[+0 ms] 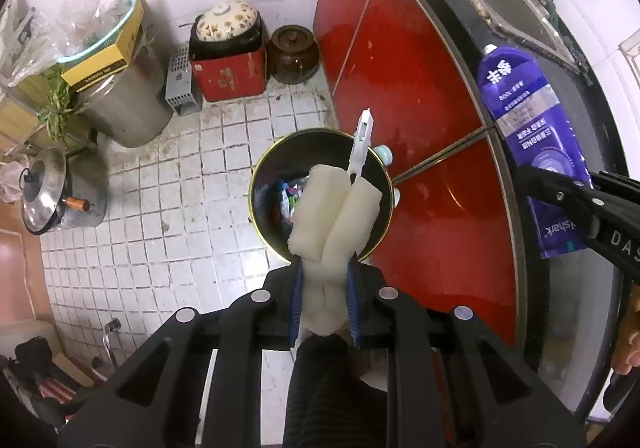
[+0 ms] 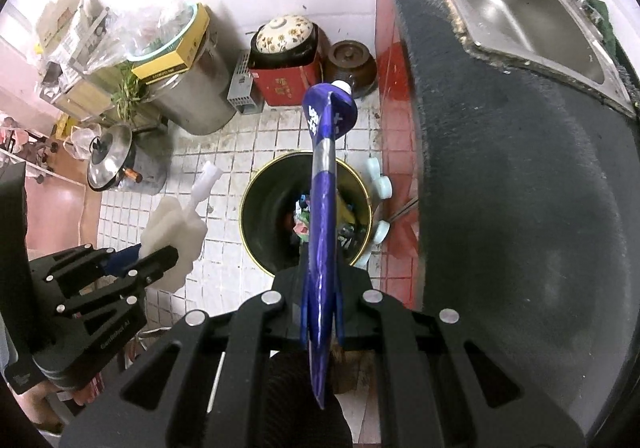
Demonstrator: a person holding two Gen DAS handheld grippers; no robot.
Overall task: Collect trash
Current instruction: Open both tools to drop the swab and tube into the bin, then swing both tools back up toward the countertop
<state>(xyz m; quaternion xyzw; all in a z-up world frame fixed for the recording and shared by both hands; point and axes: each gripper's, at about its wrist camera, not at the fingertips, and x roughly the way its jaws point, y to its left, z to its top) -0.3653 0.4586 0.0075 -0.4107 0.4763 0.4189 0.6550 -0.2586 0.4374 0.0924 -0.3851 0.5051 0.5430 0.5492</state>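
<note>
Both your grippers hold trash above the bin.

Your left gripper [image 1: 323,298] pinches the white sponge brush [image 1: 334,207]; your right gripper [image 2: 320,290] clamps the purple pouch [image 2: 325,183], both over the round trash bin [image 2: 256,203] on the floor beside the counter [image 2: 520,187].

My left wrist camera looks steeply down along its fingers from above the black trash bin [image 1: 320,191], close over its rim. My right wrist camera faces the same way, just to the counter side of that bin [image 2: 306,209]. Both views share it, the tiled floor [image 1: 168,207] and the red cabinet [image 1: 404,87] beside it.
</note>
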